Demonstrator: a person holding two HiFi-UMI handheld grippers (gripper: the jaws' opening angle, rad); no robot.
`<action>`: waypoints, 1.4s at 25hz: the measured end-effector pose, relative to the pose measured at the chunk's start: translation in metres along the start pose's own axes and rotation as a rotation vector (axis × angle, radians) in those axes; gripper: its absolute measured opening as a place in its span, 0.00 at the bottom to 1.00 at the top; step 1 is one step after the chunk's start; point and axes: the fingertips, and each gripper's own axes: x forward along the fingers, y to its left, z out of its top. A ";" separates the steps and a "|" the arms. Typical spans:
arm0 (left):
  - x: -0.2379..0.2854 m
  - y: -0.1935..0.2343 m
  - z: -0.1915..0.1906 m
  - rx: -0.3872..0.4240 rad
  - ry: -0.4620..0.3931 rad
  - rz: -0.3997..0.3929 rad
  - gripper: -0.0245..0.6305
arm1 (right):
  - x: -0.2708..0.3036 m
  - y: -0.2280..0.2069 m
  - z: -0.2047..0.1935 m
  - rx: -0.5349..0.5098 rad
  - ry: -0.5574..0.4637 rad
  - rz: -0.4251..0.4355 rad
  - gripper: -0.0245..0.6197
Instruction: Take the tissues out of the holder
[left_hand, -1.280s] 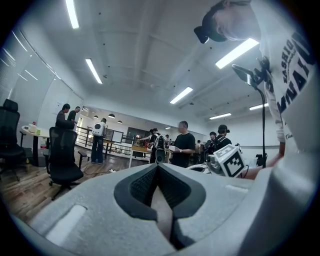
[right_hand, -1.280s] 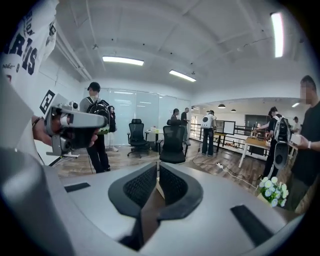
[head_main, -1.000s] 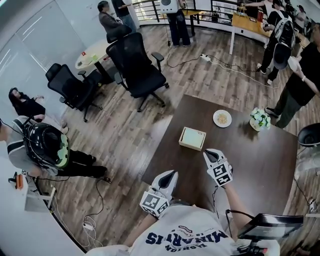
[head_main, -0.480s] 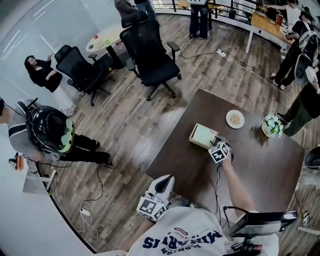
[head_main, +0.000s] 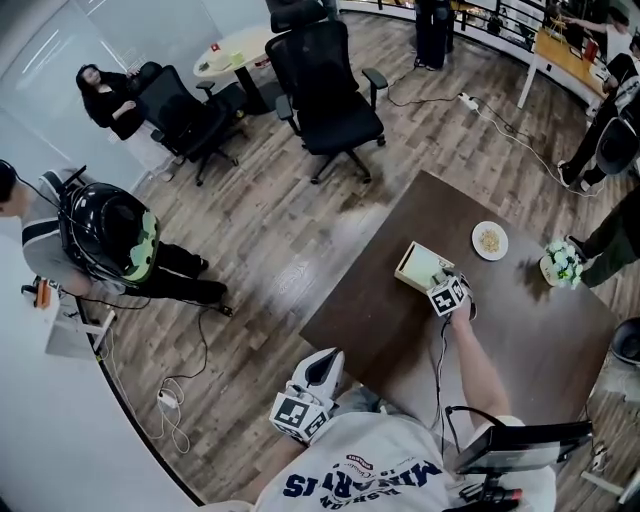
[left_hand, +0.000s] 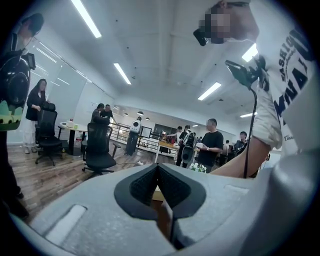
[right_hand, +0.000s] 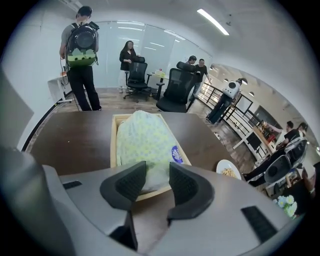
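Closest in, well short of the holder (right_hand: 114, 150) and off the near edge of the table (head_main: 540, 340): left gripper (head_main: 322, 362), clenched, pads pressed together with nothing between them. Hangs by the person's shirt (head_main: 370, 470), pointing roughly level.

Further out, right at the holder's near end: right gripper (right_hand: 157, 176), tilted down, jaws apart and just been opening. Between the two pads, the near end of the tissue pack (right_hand: 145, 137), with neither pad seen pressing on it. Released, not grasping.

Inside the holder: tissue pack, soft and pale with a small green-yellow print and a round purple mark near its right corner. Fills the box almost wall to wall and bulges above the rim. Holder itself a shallow light wooden box, flat on the dark brown table.

Beyond the holder, to its right: white plate (head_main: 490, 240) with some food, well apart. Further right, a small bunch of white flowers (head_main: 562, 264) near the table's edge. Behind the holder, off the table: black office chairs (head_main: 330, 95) on the wooden floor (head_main: 250, 250), and a standing person with a backpack (right_hand: 81, 60).
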 end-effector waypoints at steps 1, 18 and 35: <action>0.000 0.000 0.000 0.000 0.001 -0.002 0.04 | 0.001 0.001 0.000 -0.004 0.008 0.004 0.27; 0.001 0.003 0.001 0.002 -0.002 0.004 0.04 | 0.007 0.000 -0.003 -0.032 0.054 0.019 0.08; 0.023 -0.014 0.010 0.020 -0.025 -0.092 0.04 | -0.087 -0.012 0.056 0.000 -0.195 -0.048 0.05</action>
